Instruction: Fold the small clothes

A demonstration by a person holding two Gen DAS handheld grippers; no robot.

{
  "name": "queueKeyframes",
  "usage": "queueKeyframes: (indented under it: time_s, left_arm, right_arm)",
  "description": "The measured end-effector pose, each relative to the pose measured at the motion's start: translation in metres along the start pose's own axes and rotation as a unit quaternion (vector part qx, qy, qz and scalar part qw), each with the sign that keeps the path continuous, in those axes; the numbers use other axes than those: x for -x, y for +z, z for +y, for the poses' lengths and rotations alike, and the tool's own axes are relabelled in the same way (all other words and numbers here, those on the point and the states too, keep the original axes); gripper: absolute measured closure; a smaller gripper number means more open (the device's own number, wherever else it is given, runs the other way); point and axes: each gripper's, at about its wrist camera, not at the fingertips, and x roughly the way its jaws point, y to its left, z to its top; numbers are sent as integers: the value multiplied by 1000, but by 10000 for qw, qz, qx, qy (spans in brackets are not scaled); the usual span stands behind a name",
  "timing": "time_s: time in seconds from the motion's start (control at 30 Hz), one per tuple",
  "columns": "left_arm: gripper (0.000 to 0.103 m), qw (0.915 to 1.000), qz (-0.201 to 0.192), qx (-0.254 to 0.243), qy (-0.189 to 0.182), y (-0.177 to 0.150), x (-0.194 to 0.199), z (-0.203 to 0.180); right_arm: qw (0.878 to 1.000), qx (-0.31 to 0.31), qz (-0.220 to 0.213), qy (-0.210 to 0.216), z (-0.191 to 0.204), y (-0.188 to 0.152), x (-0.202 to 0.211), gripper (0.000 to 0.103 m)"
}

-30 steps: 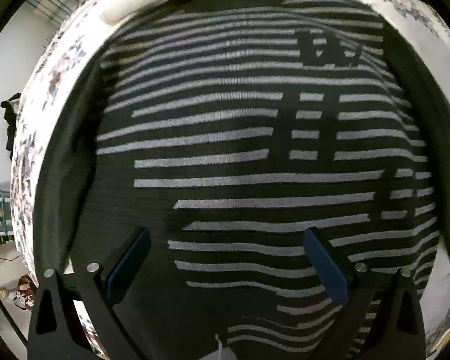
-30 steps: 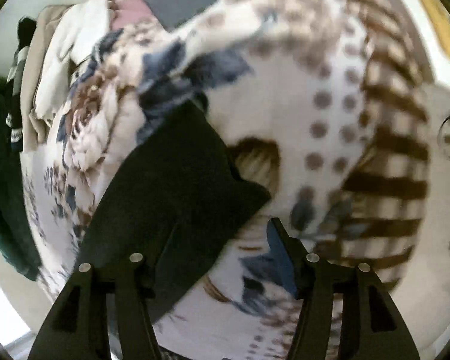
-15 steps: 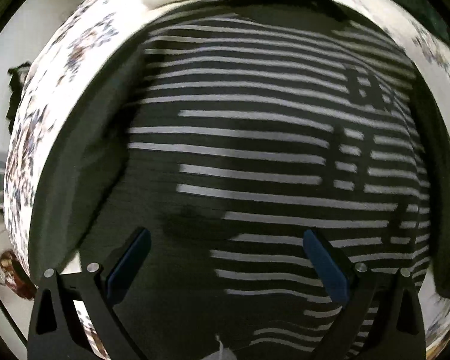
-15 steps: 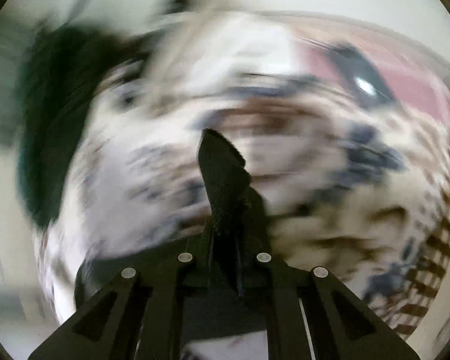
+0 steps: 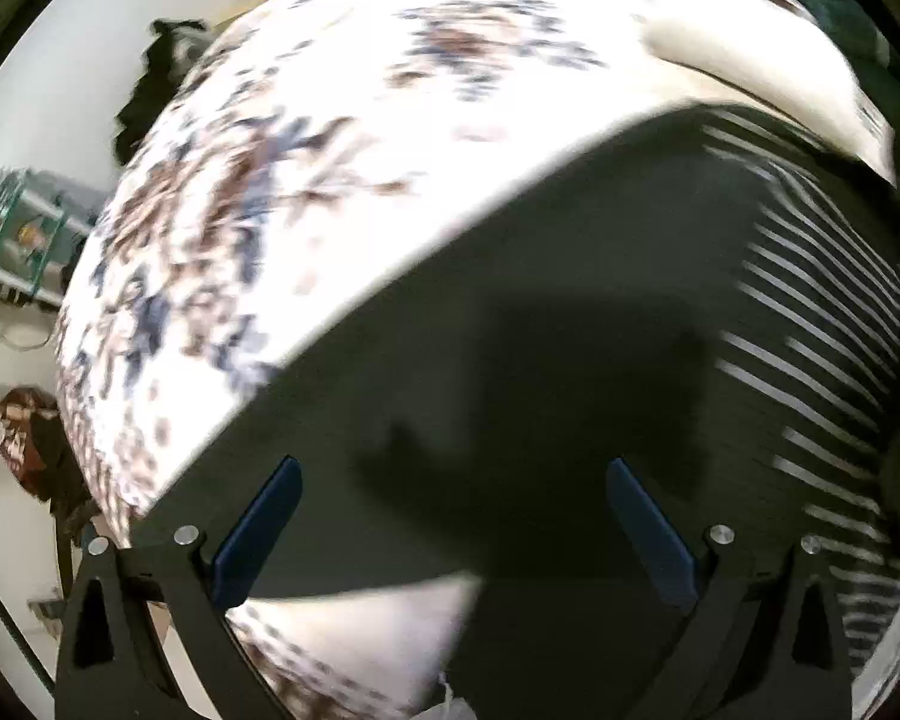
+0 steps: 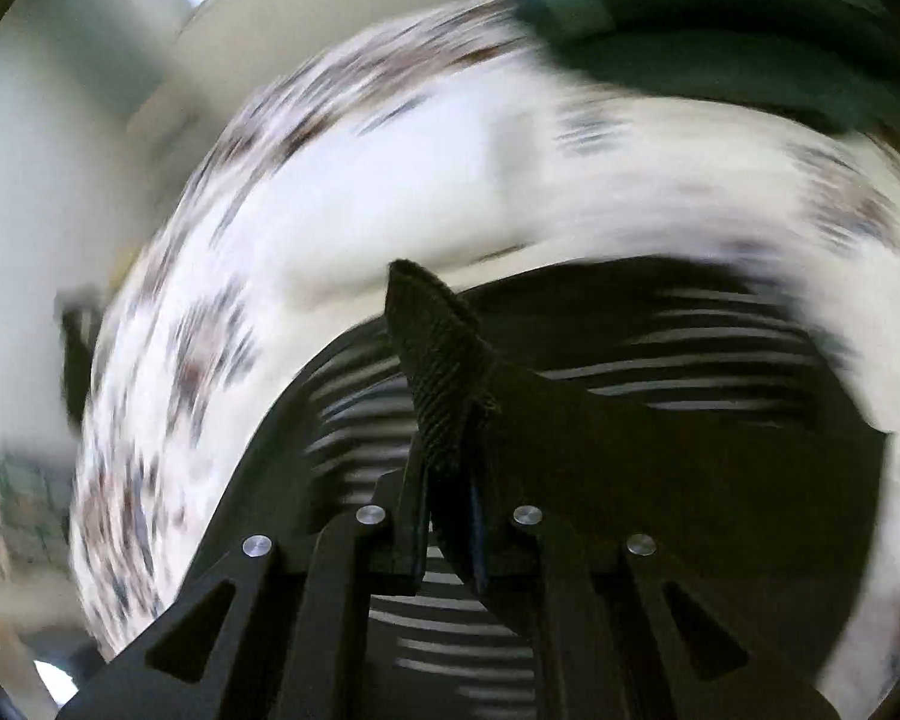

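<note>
A black sweater with thin white stripes (image 5: 810, 324) lies on a floral bedspread (image 5: 306, 138). In the left wrist view its plain black sleeve (image 5: 510, 360) stretches diagonally under my left gripper (image 5: 450, 516), which is open and empty just above the cloth. In the right wrist view my right gripper (image 6: 450, 450) is shut on a black knit edge of the sweater (image 6: 444, 360), which sticks up between the jaws. The striped body (image 6: 690, 354) lies beyond and below it.
The bedspread (image 6: 390, 192) covers the bed around the sweater. A dark green garment (image 6: 720, 12) lies at the far edge. Off the bed's left side are a shelf with items (image 5: 24, 240) and a brown object (image 5: 30, 438) on the floor.
My left gripper swung left from the striped body to over the plain sleeve. My right gripper, shut on the sweater's edge since half a second ago, carried it back over the striped body.
</note>
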Motion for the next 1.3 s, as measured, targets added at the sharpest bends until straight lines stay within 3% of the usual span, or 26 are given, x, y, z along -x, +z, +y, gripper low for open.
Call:
queueKeyframes:
  time_s: [0.07, 0.17, 0.2, 0.3, 0.33, 0.43, 0.53, 0.57, 0.67, 0.7, 0.77, 0.87, 0.9, 0.93, 0.97, 1.03, 1.1, 1.17, 1.23, 1.3]
  left_arm:
    - [0, 9999, -18, 97, -29, 3, -3, 17]
    - [0, 9998, -28, 121, -149, 11, -8, 37]
    - [0, 9998, -15, 97, -192, 14, -9, 38]
    - [0, 9986, -60, -64, -529, 25, -4, 31]
    - [0, 9978, -83, -142, -649, 28, -2, 24]
    - [0, 9943, -123, -420, -968, 40, 4, 0]
    - [0, 9895, -188, -823, -1169, 52, 9, -37]
    - [0, 9885, -184, -903, -1202, 55, 9, -47]
    - [0, 9862, -119, -1060, -1264, 61, 9, -70]
    - [0, 9859, -110, -1120, -1235, 61, 9, -77]
    - [0, 9858, -111, -1209, -1161, 60, 9, -84]
    - [0, 9867, -80, -1316, -955, 56, 7, -93]
    - [0, 9872, -54, -1313, -903, 56, 6, -94]
    - [0, 9877, -33, -1306, -860, 56, 4, -95]
    - [0, 9881, -8, -1297, -822, 56, 3, -96]
    - [0, 9893, 16, -1250, -746, 57, 2, -99]
    - [0, 9901, 14, -1204, -727, 59, 4, -101]
    - [0, 9911, -14, -1129, -707, 64, 6, -101]
    - [0, 9916, -45, -1080, -705, 68, 7, -102]
    - [0, 9914, -24, -1084, -729, 73, 4, -104]
  right_arm:
    - [9977, 634, 252, -15, 66, -14, -40, 92]
    - [9906, 1074, 845, -83, 115, -38, -90, 90]
    - [9870, 1116, 1157, -86, 118, -44, -105, 90]
    - [9803, 570, 1854, 370, 95, -53, -121, 65]
    - [9801, 286, 1896, 522, 81, -54, -114, 52]
    - [9810, -658, 1625, 834, 8, -62, -61, 49]
    - [9813, -1474, 1231, 135, -90, -76, 1, 49]
    - [9771, -1781, 1124, -313, -130, -86, 21, 49]
    - [9524, -2339, 1134, -1592, -229, -121, 54, 48]
    - [9442, -2453, 1217, -1833, -253, -131, 57, 48]
    - [9373, -2598, 1450, -1817, -300, -153, 49, 48]
    - [9502, -2285, 1528, -1468, -321, -160, 32, 49]
    - [9553, -2151, 1506, -1359, -324, -160, 26, 49]
    - [9601, -2070, 1422, -1229, -325, -159, 22, 57]
    - [9648, -1977, 1321, -1125, -324, -158, 18, 81]
    - [9692, -1836, 1113, -1203, -321, -156, 12, 97]
    - [9649, -2041, 762, -1467, -324, -159, 17, 97]
    - [9499, -2589, 301, -1727, -335, -168, 35, 98]
    - [9346, -3080, 166, -1773, -343, -181, 40, 98]
    - [9291, -3287, 274, -1674, -347, -196, 35, 98]
